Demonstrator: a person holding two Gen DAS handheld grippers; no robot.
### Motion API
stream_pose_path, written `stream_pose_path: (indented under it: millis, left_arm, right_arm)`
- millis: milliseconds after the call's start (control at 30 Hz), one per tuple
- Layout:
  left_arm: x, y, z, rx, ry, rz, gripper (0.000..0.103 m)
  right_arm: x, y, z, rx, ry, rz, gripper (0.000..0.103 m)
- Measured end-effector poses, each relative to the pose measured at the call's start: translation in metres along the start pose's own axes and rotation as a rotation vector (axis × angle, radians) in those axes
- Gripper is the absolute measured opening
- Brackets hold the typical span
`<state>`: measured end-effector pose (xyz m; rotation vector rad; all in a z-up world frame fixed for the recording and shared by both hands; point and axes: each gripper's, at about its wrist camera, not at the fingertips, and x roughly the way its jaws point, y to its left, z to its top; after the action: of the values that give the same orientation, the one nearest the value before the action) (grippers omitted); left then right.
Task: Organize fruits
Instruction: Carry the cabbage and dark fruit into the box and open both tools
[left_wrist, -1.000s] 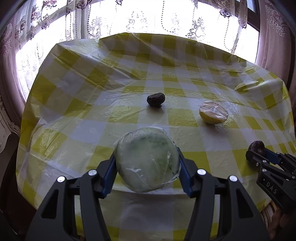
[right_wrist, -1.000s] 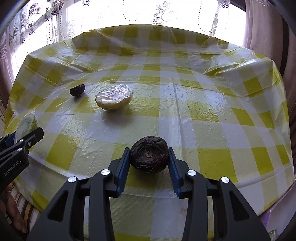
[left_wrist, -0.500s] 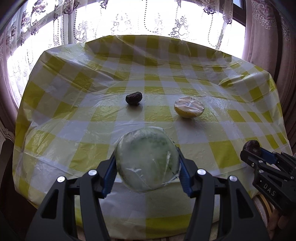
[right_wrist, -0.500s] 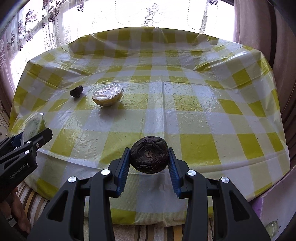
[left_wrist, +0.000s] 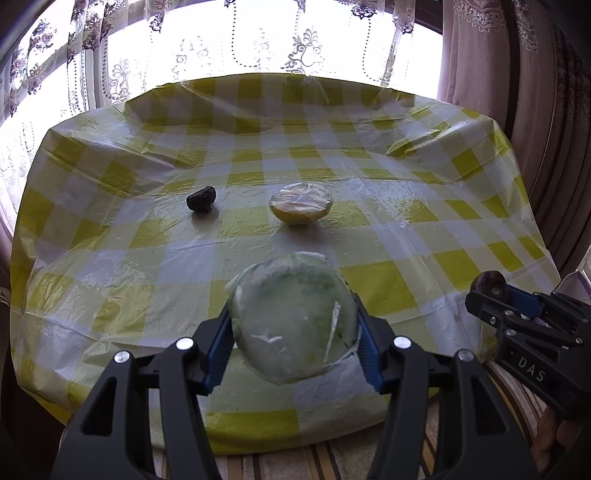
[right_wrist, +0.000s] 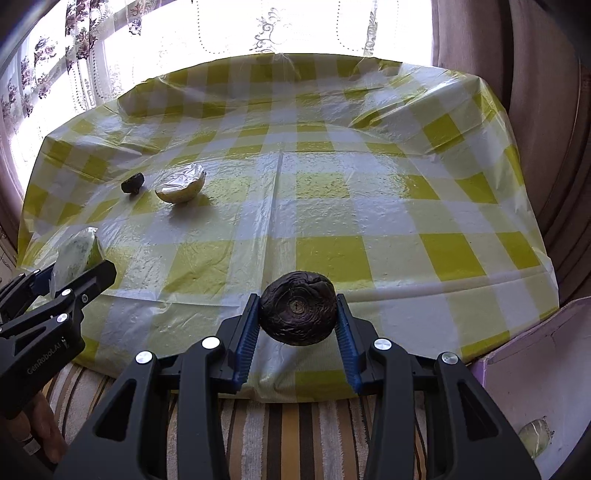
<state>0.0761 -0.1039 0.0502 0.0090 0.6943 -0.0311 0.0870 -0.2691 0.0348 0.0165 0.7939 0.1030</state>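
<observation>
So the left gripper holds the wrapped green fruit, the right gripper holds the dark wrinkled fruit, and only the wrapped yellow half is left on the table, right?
Not quite. The left gripper does hold the wrapped green fruit and the right gripper the dark wrinkled fruit. But two things lie on the table: the wrapped yellow half and a small dark fruit to its left, as the left wrist view shows.

Looks like someone's home, probably a dining nook by a window. There's a table (left_wrist: 369, 206) under a yellow-and-white checked plastic tablecloth (right_wrist: 369, 192), embroidered lace curtains (left_wrist: 258, 40) with heavier pinkish drapes (right_wrist: 535, 92) at the side, and a striped woven rug (right_wrist: 280, 435) on the floor below the table's edge.
</observation>
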Motion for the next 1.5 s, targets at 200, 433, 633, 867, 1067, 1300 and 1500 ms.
stream_pose_path:
  millis: [200, 433, 633, 867, 1067, 1300, 1500]
  left_arm:
    - [-0.001, -0.029, -0.004, 0.055, 0.002, -0.032, 0.058]
    - [-0.005, -0.073, -0.009, 0.138, 0.005, -0.088, 0.058]
    - [-0.011, -0.119, -0.016, 0.228, 0.003, -0.157, 0.058]
    - [-0.017, -0.171, -0.028, 0.331, 0.005, -0.245, 0.058]
    - [-0.022, -0.215, -0.041, 0.434, -0.006, -0.298, 0.058]
    - [-0.031, -0.262, -0.054, 0.564, -0.037, -0.357, 0.058]
    - [-0.032, -0.296, -0.067, 0.689, -0.032, -0.426, 0.058]
  right_arm:
    - [-0.013, -0.019, -0.009, 0.022, -0.002, -0.006, 0.039]
    - [-0.029, -0.047, -0.017, 0.068, -0.012, -0.017, 0.039]
    - [-0.047, -0.077, -0.024, 0.104, -0.023, -0.04, 0.039]
    - [-0.06, -0.129, -0.039, 0.169, -0.012, -0.112, 0.039]
    - [-0.066, -0.175, -0.059, 0.233, 0.009, -0.184, 0.039]
    - [-0.064, -0.216, -0.073, 0.266, 0.063, -0.283, 0.039]
    - [-0.058, -0.241, -0.077, 0.251, 0.118, -0.36, 0.039]
